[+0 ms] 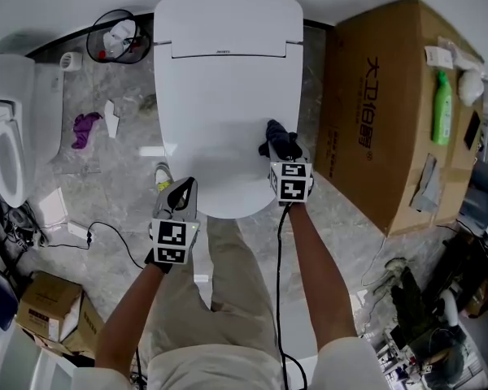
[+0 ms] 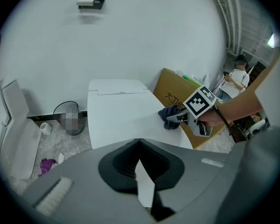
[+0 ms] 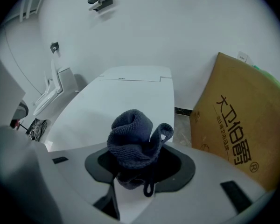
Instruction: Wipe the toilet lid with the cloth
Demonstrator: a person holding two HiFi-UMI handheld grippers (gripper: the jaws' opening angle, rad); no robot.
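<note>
The white toilet lid [image 1: 224, 96] is closed and fills the middle of the head view. A dark blue knitted cloth [image 1: 281, 141] rests on the lid's front right part, bunched up in my right gripper [image 1: 281, 156], which is shut on it. In the right gripper view the cloth [image 3: 132, 139] bulges up out of the jaws, with the lid [image 3: 126, 97] behind it. My left gripper [image 1: 180, 195] hangs just off the lid's front left edge, shut with nothing in it; its jaws meet in the left gripper view [image 2: 139, 143]. That view also catches the right gripper [image 2: 183, 118] and the cloth [image 2: 170, 115].
A large cardboard box [image 1: 382, 112] stands close on the toilet's right with a green bottle [image 1: 443, 108] on top. A wire bin [image 1: 118, 35] sits at the back left, a second toilet [image 1: 4, 149] at far left. A purple rag [image 1: 85, 128], scraps and a cable [image 1: 114, 234] lie on the floor.
</note>
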